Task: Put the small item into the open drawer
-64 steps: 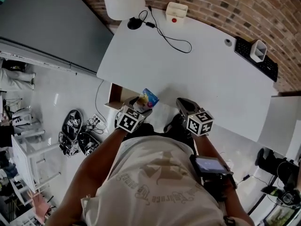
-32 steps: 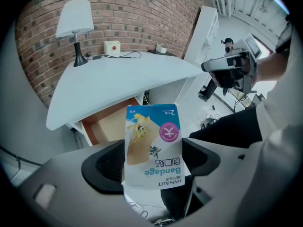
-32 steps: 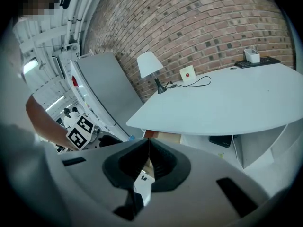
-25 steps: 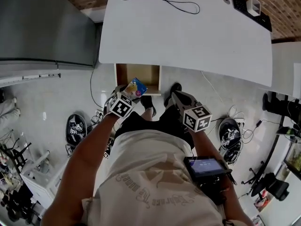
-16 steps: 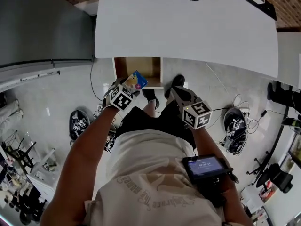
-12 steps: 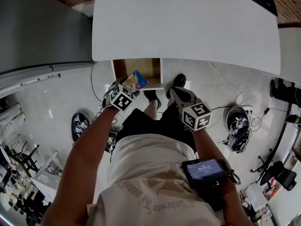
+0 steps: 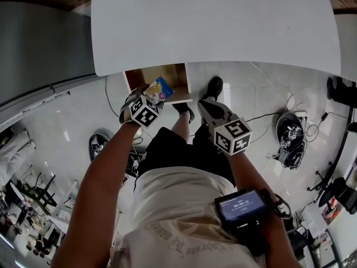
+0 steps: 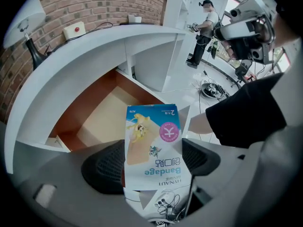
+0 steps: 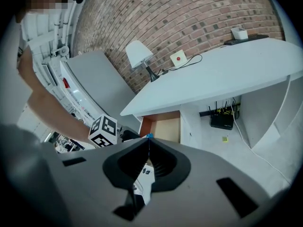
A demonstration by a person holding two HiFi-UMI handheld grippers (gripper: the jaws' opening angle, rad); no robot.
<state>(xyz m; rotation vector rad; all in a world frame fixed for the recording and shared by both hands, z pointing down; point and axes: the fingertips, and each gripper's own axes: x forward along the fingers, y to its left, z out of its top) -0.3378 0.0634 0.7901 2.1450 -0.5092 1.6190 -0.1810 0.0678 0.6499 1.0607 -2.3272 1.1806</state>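
My left gripper (image 8: 150, 167) clamps the bandage packet (image 8: 152, 136), open drawer (image 8: 99, 119) beyond at 11 o'clock; my right gripper (image 9: 147, 148) is clenched, empty.

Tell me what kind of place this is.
Probably an office or lab workroom. A long white desk has an open drawer under it. Behind it is a brick wall with a lamp, and a router sits under the desk above the tiled floor.

"Bandage" and "HYNAUT", upside down, on the packet (image 8: 152, 145)
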